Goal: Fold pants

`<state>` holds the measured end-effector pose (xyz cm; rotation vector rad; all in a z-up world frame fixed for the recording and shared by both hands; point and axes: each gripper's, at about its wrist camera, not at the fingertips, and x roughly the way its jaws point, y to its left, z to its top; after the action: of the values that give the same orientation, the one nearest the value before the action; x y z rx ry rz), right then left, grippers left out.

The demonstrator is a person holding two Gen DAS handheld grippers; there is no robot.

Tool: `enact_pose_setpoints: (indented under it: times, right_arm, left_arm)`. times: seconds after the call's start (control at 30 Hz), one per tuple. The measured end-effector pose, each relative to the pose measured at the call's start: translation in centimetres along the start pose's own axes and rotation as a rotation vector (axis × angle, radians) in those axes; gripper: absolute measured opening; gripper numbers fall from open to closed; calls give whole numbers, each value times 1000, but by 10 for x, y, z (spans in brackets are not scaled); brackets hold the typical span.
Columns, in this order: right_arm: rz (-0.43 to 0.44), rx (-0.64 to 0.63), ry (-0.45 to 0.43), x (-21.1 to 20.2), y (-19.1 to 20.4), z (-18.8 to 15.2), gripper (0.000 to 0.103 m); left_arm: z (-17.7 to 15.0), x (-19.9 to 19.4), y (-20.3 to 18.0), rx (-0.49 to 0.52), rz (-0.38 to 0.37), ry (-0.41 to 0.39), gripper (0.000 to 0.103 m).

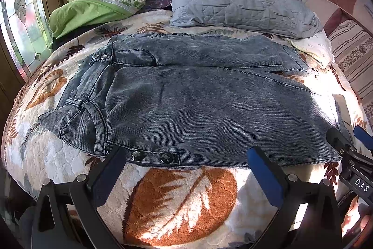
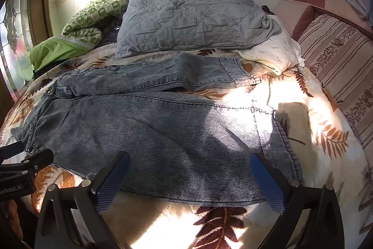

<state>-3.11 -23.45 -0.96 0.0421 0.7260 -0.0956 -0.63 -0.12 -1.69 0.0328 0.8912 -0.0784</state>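
Here, jeans (image 1: 198,104) flat on the leaf-print bedspread (image 1: 181,200), unfolded

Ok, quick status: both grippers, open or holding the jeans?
Left gripper: open, holding nothing, at the near edge of the jeans.
Right gripper: open, holding nothing, over the near leg's hem.

Home bedroom: bed (image 2: 303,109) with leaf-print blanket, quilted grey pillow (image 2: 191,18), green bedding (image 1: 88,13), stained-glass window (image 1: 21,22).

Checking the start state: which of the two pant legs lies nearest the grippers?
The wider front leg, spread just ahead of both open grippers; the other leg lies behind it, toward the grey pillow.
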Motion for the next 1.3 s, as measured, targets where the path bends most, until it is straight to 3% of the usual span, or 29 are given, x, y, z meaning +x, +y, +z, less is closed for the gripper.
enact_pose_setpoints:
  times: [1.3]
  right_arm:
    - [4,7,-1,1,-2,-2,103]
  left_arm:
    - [-1,0,1,3,-5,8,103]
